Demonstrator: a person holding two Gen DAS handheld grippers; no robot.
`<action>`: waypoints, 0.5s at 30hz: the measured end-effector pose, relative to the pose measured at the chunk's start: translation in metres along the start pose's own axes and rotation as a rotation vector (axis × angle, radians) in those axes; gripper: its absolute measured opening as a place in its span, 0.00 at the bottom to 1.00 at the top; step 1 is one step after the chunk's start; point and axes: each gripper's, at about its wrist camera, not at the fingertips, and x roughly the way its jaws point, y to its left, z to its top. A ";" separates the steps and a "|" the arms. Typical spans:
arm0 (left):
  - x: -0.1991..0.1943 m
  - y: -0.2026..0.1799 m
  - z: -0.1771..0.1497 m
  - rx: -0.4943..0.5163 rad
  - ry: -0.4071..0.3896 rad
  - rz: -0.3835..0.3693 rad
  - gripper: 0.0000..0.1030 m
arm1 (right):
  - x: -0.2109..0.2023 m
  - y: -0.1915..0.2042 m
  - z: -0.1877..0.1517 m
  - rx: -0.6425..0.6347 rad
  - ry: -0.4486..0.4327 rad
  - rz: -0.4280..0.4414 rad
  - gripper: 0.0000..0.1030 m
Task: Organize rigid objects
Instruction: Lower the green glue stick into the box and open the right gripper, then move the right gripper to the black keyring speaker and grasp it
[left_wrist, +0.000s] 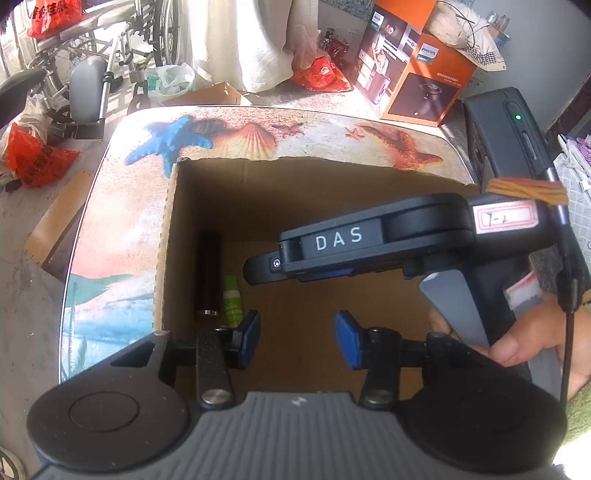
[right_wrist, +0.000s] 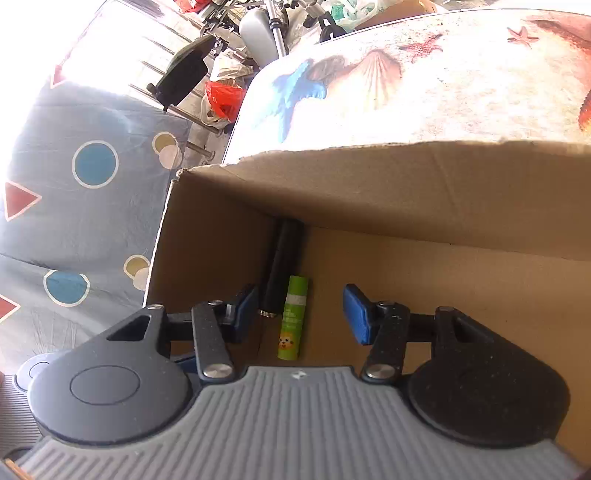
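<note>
Both claws (left_wrist: 297, 339) (right_wrist: 300, 314) agape, empty; black tube (right_wrist: 282, 266) half-hidden in box (right_wrist: 406, 192) corner.

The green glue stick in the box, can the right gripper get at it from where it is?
Probably yes. The right gripper hangs open just above the green glue stick, nothing between them; the black tube lies close alongside.

We look steeply down from each handheld device, close over an open cardboard box (left_wrist: 288, 206). The left view faces its far wall and catches the right device (left_wrist: 369, 240) crossing in. The right view sits nearer the box's left corner. Both share the box floor, the green tube (right_wrist: 291, 317) and the printed surface (left_wrist: 122, 206).
</note>
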 end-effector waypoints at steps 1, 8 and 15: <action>-0.005 -0.002 -0.002 0.006 -0.011 -0.001 0.45 | -0.011 0.001 -0.003 0.002 -0.018 0.013 0.50; -0.056 -0.017 -0.031 0.042 -0.126 -0.033 0.46 | -0.107 0.006 -0.056 -0.016 -0.177 0.050 0.51; -0.102 -0.035 -0.093 0.120 -0.223 -0.133 0.53 | -0.212 -0.021 -0.181 -0.016 -0.383 0.078 0.51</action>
